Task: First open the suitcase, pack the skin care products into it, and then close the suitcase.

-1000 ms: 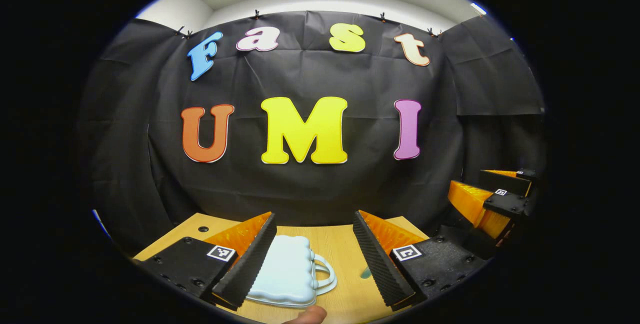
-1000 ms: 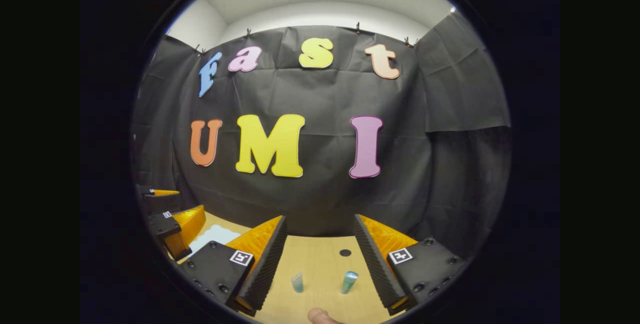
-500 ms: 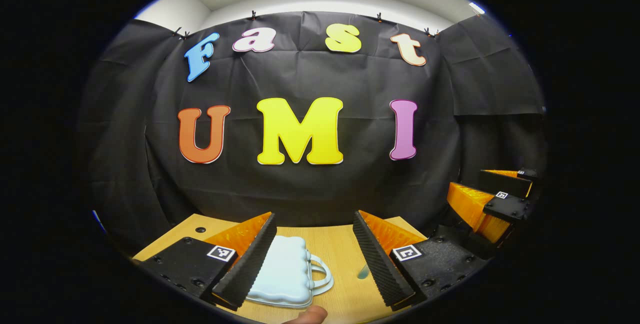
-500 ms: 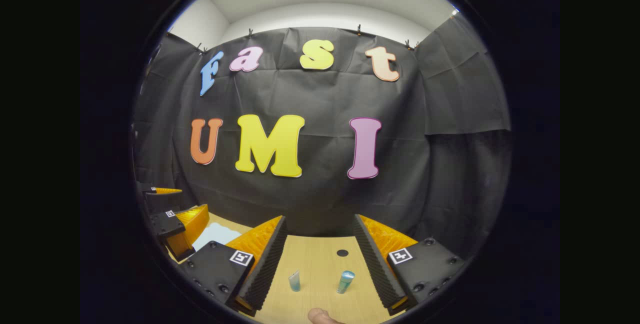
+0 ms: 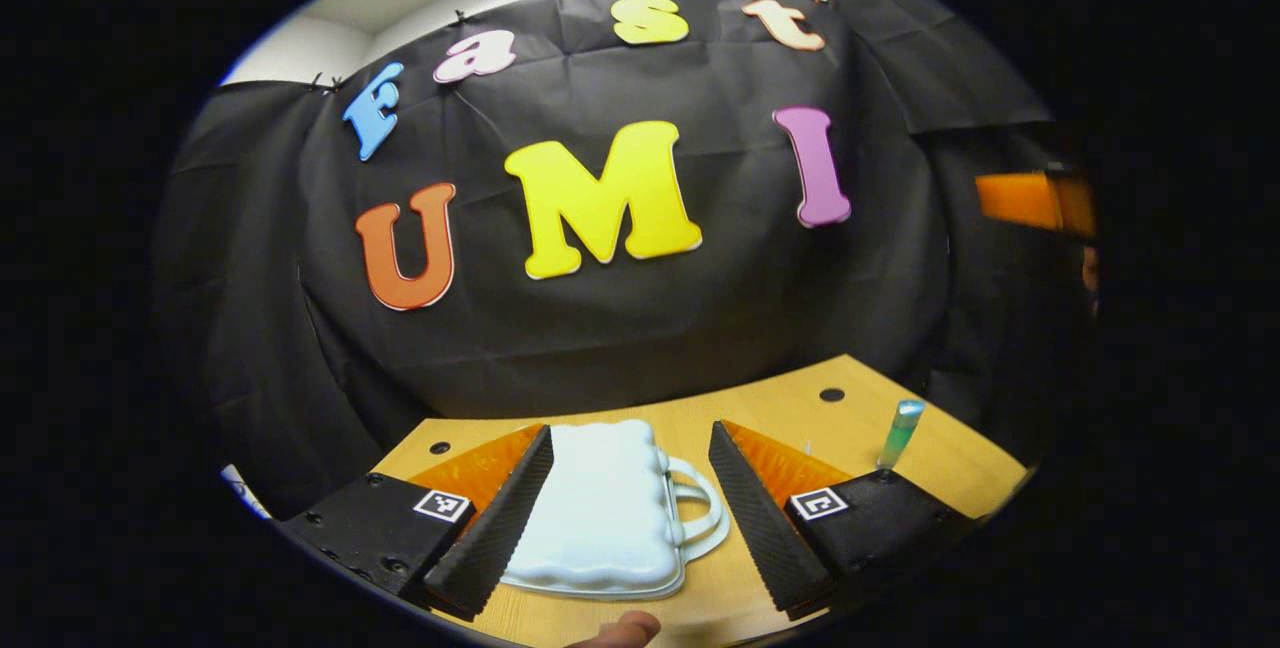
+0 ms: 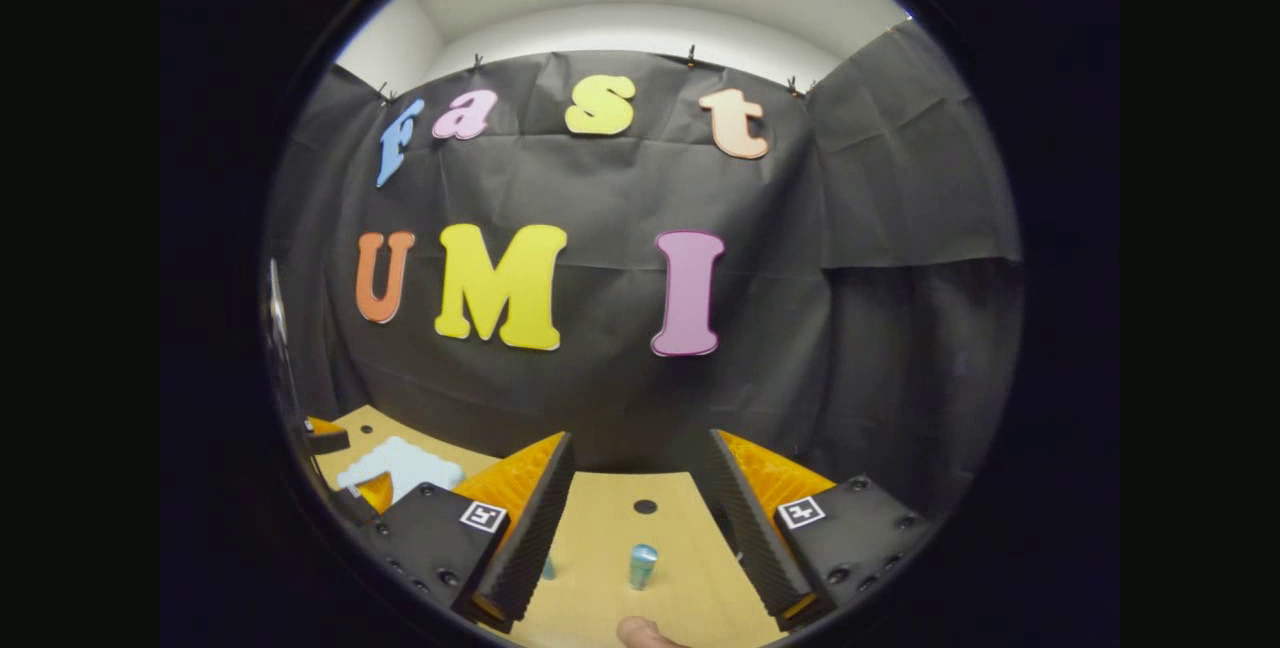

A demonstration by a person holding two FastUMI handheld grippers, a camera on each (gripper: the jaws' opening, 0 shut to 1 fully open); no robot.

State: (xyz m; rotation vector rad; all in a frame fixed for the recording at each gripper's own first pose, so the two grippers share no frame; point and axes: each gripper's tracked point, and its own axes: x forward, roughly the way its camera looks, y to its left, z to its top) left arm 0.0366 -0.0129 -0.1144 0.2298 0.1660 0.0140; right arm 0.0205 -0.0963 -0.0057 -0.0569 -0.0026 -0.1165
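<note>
hovering left tool (image 5: 630, 508) spread over closed suitcase (image 5: 600, 518), right tool (image 6: 635, 518) spread above bottle (image 6: 642, 565)

left hand-held gripper (image 5: 630, 513) agape, level; right hand-held gripper (image 6: 640, 528) likewise

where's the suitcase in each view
Left gripper view: the suitcase lies shut at bottom centre, between that camera's own fingers.
Right gripper view: the suitcase sits at far lower left on the table.
Shared landmark: the upright teal bottle, right of the suitcase in both.
</note>
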